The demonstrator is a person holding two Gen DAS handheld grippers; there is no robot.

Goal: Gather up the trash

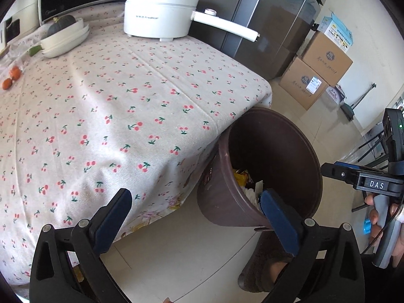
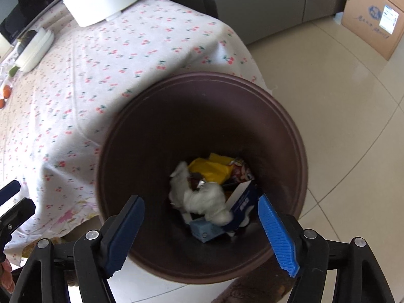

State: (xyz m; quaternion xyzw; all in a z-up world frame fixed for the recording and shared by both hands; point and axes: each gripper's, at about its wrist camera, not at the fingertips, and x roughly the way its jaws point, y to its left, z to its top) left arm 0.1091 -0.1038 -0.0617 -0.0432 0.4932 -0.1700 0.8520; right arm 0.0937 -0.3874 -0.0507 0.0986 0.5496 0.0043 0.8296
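both grippers' jaws stand apart, empty: right gripper (image 2: 202, 229) above the upright brown bin (image 2: 290, 131) beside the tabletop (image 1: 126, 101); trash (image 2: 202, 197) heaped inside; left gripper (image 1: 197, 223) alongside; bin's base hidden.

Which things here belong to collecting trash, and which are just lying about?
Belong to the job: brown bin; trash in it: white tissue, yellow wrapper, blue carton.

Just lying about: white pot, stacked bowls, oranges, cardboard boxes.
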